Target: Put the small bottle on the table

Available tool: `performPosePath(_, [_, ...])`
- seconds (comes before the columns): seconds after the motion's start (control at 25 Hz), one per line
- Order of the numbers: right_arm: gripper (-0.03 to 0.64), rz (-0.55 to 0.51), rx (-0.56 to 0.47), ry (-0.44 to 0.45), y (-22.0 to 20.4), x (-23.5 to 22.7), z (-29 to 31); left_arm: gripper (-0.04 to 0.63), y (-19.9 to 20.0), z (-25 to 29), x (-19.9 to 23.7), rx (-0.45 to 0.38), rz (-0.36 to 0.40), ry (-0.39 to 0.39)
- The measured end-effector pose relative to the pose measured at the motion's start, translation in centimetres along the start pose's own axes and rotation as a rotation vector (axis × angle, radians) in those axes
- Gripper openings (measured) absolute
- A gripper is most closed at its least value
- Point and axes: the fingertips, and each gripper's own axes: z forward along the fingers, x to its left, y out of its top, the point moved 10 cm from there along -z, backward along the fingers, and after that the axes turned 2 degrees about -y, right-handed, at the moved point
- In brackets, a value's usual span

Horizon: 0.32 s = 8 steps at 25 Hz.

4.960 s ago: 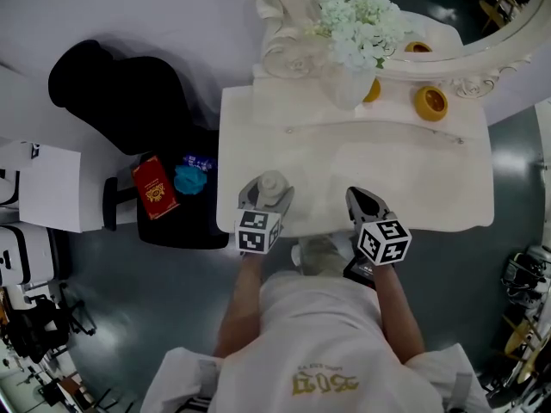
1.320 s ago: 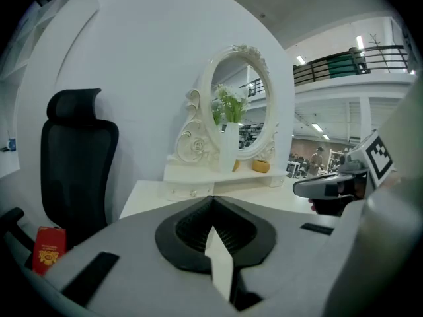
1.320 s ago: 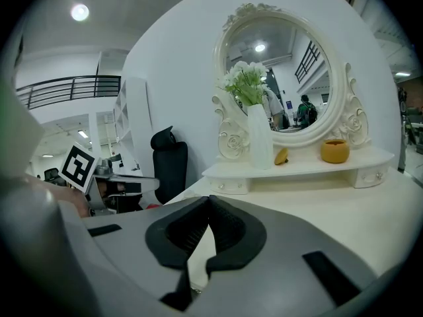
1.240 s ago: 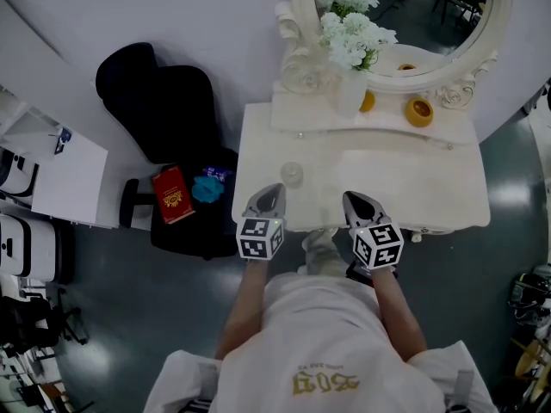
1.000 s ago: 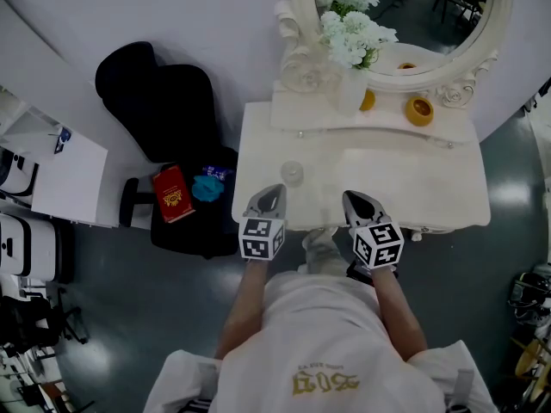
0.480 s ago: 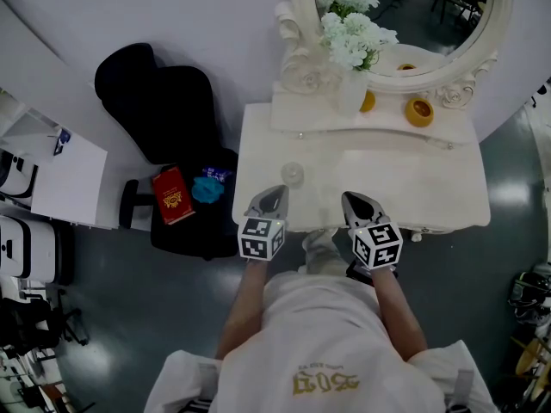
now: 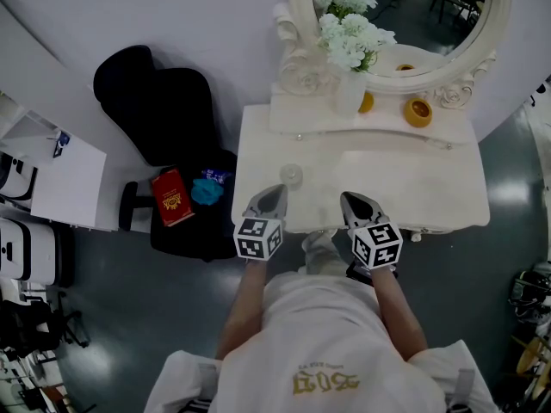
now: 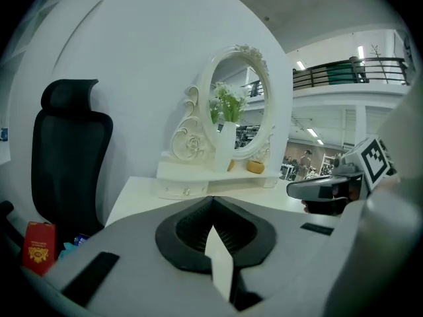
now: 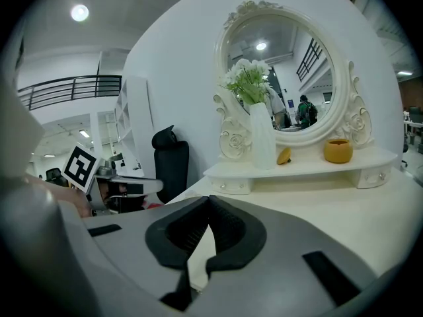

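The small pale bottle stands upright and free on the white dressing table, near its front left corner. My left gripper is just in front of the bottle, slightly to its left, at the table's front edge. Its jaws are shut and empty, touching nothing. In the left gripper view the left gripper has its pads pressed together, and the bottle does not show there. My right gripper hovers at the front edge further right, also shut and empty. The right gripper shows closed jaws in its own view.
An oval mirror, a vase of white flowers and two yellow items stand on the table's raised back shelf. A black office chair stands to the left, with a red box and a blue object on it.
Five seconds ago my left gripper held the bottle at the table's front edge. Now the bottle stands alone and both grippers are back. Over the last second almost nothing has moved.
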Motion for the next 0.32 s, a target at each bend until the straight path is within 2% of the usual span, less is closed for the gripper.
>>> performPosePath(0.32, [0.013, 0.001, 0.004, -0.004, -0.17, -0.25, -0.14, 0.014, -0.35, 0.45, -0.37, 0.032, 0.039, 0.005])
